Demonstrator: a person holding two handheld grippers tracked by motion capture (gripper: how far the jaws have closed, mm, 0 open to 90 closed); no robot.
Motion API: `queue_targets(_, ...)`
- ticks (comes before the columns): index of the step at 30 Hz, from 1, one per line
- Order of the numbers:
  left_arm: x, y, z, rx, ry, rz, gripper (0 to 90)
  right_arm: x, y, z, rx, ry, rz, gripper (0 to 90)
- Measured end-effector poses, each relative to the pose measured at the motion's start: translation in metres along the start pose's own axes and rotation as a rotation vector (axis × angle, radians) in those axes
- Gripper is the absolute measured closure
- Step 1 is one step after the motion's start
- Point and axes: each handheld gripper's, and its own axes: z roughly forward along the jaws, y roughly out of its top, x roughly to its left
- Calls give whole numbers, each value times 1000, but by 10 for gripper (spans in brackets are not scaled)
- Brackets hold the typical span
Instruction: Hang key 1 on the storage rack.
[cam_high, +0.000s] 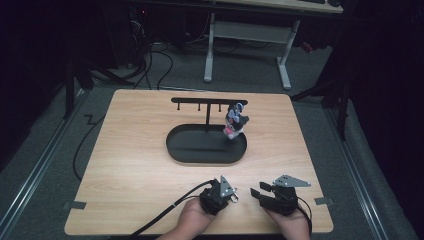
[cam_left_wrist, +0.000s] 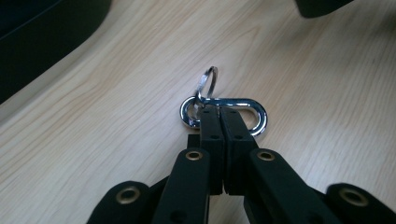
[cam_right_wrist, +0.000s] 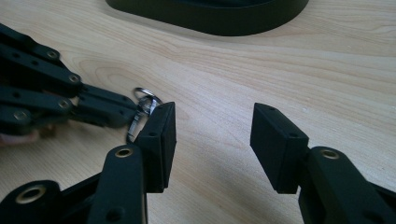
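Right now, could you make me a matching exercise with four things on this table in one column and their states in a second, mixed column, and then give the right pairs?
Column one:
1. left hand-held gripper
2. right hand-held gripper
3. silver key clip
4. small figure

Column two:
A. hangs from the black stand, over the tray
B. jaws apart, nothing between them
C. jaws shut on the clip
D. pinched, low over the wooden table

Pairs: 1-C, 2-B, 3-D, 4-A

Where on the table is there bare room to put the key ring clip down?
Bare wood lies left of the black oval tray, out to the table edge, and right of it too. The near edge is crowded: the left gripper, shut on the key ring clip, sits beside the open right gripper.
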Motion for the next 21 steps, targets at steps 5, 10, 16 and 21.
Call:
queue_targets(5,-1,3,0,-18,-5,5,874,-1,0,0,1,7,6,511)
queue_targets(10,27,-22,-33,-55,64,-36,846,-3,-1,4,15,13,-3,511)
queue_targets(16,76,-63,-84,-71,214,-99,793,-5,-4,8,37,-1,1,496)
queue_targets(21,104,-91,-114,-74,300,-149,772,-7,-4,10,45,-25,4,489)
